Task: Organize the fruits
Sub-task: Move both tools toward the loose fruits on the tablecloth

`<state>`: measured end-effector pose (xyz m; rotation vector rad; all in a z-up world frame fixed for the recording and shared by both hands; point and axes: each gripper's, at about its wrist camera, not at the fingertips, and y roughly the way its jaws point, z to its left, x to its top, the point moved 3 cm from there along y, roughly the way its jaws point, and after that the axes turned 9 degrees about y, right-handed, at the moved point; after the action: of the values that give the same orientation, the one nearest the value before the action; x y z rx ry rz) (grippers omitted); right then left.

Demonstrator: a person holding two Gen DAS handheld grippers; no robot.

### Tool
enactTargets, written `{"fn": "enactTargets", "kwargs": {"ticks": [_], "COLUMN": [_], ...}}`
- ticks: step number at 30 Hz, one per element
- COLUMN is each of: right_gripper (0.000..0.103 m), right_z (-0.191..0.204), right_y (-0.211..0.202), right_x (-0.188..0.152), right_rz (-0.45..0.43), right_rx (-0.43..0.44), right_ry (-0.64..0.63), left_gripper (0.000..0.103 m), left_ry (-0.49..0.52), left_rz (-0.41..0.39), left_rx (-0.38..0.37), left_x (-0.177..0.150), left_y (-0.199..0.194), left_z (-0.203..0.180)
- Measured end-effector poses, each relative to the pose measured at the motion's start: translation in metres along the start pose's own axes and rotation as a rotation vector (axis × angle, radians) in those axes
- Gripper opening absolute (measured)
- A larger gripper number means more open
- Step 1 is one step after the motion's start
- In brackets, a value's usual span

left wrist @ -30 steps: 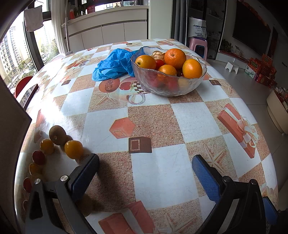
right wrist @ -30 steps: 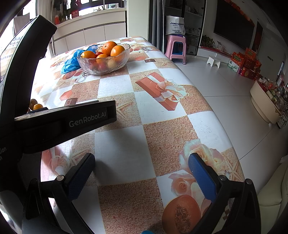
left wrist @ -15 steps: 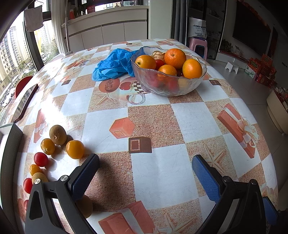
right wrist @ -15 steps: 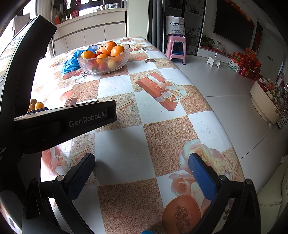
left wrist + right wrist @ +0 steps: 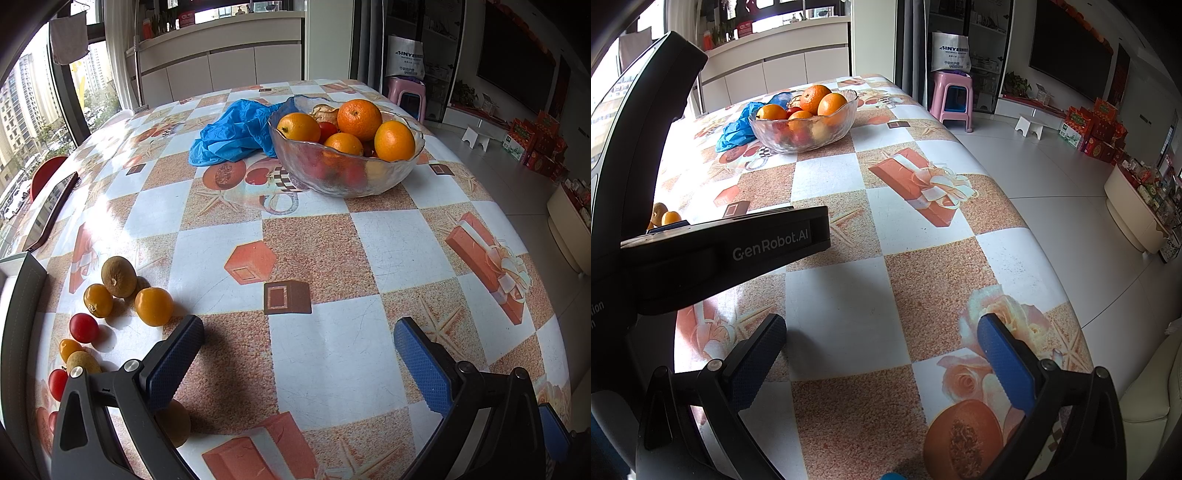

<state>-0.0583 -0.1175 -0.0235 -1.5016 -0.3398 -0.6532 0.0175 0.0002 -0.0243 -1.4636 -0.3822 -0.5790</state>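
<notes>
Bare checked tablecloth (image 5: 332, 354) lies open ahead of the left gripper (image 5: 297, 354), up to the glass fruit bowl (image 5: 343, 173); a blue plastic bag (image 5: 229, 136) flanks the bowl's left; loose small fruits (image 5: 122, 295) crowd the near-left edge.

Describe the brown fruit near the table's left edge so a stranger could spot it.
On the checkered tablecloth, find the loose fruit cluster far from the glass bowl. At its back sits the kiwi: the largest there, dull fuzzy brown among glossy yellow and red neighbours.
</notes>
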Motion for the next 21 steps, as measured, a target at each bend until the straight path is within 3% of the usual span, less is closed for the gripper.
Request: {"fn": "enactTargets", "kwargs": {"ticks": [12,15,21], "right_gripper": [0.103,0.103,0.103], "right_z": [0.0,0.0,0.0], "right_y": [0.0,0.0,0.0], "right_x": [0.0,0.0,0.0], "right_rz": [0.0,0.0,0.0], "right_rx": [0.0,0.0,0.0], "right_ry": [0.0,0.0,0.001], "left_gripper": [0.103,0.103,0.103], "left_ry": [0.004,0.061,0.065], "left_rz": [0.001,0.007,-0.189], "left_rx": [0.0,0.012,0.035], "left_x": [0.0,0.001,-0.013], "left_y": [0.0,-0.007,-0.086], "left_z": [0.0,0.002,0.048]}}
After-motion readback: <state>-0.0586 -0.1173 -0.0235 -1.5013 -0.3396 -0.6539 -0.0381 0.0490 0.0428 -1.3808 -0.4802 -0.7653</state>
